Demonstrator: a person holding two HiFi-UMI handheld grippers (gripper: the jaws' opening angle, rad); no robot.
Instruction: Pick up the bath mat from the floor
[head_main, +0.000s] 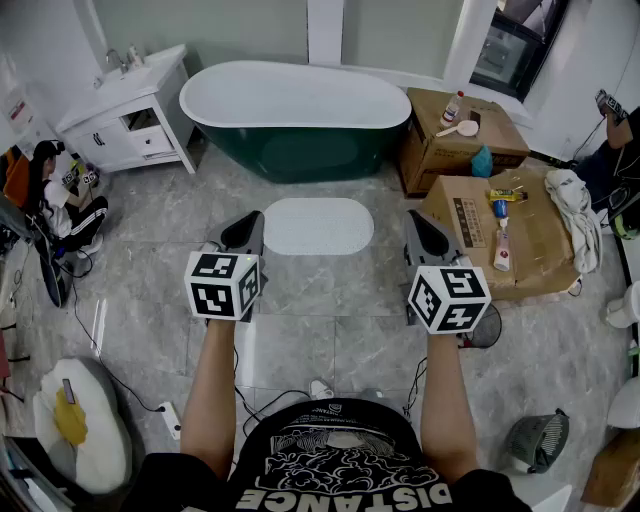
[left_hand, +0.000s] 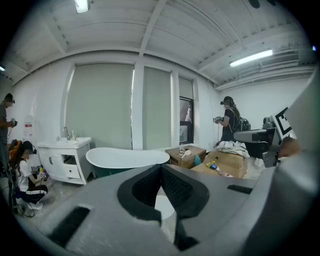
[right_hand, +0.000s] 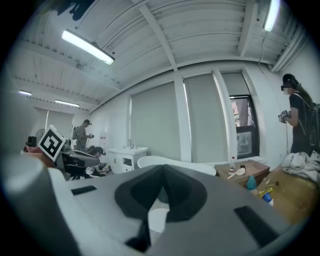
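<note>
The left gripper (head_main: 244, 222) has its jaws together, holding nothing. The white bath mat (head_main: 317, 226) lies flat on the floor between it and the right gripper (head_main: 424, 224), which is likewise closed and empty. Right of that gripper, a cardboard box (head_main: 450, 200) carries bottles (head_main: 501, 245) and a cloth (head_main: 575, 215) on top.

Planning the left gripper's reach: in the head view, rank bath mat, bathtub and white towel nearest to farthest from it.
1. Bath mat, on the floor just right of the left gripper.
2. Bathtub, beyond the mat.
3. White towel, on the cardboard box, far right.
</note>
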